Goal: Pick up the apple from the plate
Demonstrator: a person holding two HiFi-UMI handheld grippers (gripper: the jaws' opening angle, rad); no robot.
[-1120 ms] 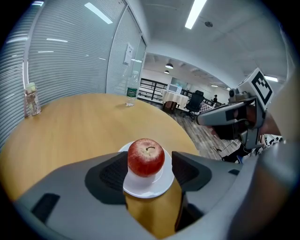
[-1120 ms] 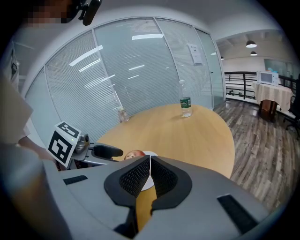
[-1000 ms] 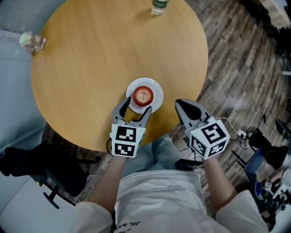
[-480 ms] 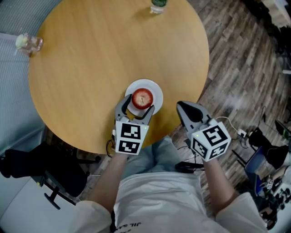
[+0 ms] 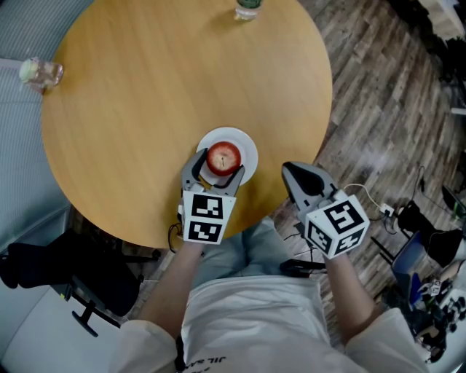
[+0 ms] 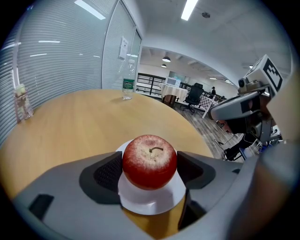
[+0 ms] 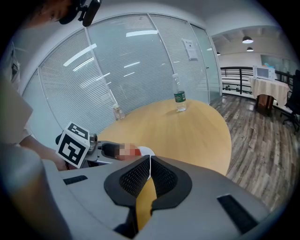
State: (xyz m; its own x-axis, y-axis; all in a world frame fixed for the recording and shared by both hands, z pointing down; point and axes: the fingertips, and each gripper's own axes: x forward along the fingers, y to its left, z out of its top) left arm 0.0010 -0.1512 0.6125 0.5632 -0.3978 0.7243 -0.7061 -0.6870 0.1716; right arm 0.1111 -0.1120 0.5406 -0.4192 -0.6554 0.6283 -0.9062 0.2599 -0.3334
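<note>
L hand-held gripper (image 5: 218, 166) has its jaws spread wide, just been opening further, w/ the apple (image 6: 149, 161) between them but the pads not pressing. Apple sits on the small white plate (image 5: 247, 143) near the bench's (image 5: 138, 102) near edge

Risks, as I judge them:
- Jaws look v close to the plate, so closing could catch the rim & drag or tip it toward the near edge
- Apple is round & smooth, so pads closing off-centre or too high could squirt it out & send it rolling off the bench

R hand-held gripper (image 7: 148, 174) is closed on nothing, off the bench's near-right edge & apart from the plate, so little risk there

Bench: round, light wood, bare except a small glass (image 5: 38, 71) at far left & a water bottle (image 5: 246, 9) at the far edge

Room: glass wall w/ blinds (image 6: 56, 51) on the left, dark plank floor (image 5: 393, 109) on the right
</note>
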